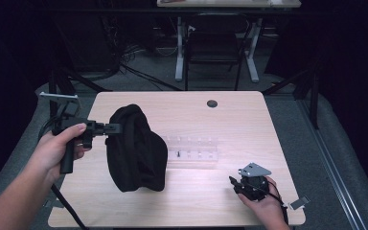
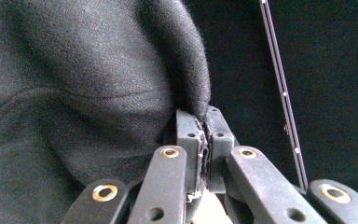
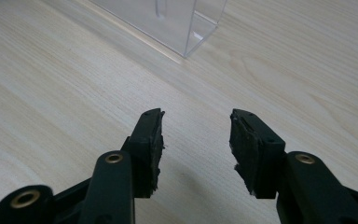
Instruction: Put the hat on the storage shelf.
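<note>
1 black woven-fabric garment, bunched and drooping, lifted near the table's left edge, lower folds apparently resting on the wood. Left gripper clamped shut on an upper fold; right gripper wide open, empty, near the front right corner. Lift begun; spreading or folding judged outstanding. Clear acrylic rack sits mid-table.

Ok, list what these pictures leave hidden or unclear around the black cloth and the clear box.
- High view: the black knitted cloth hides the left end of the clear plastic compartment box; whatever it covers cannot be told.
- High view: the small dark item in the box is too small to identify.
- Right gripper view: the box is cut off by the top edge.
</note>
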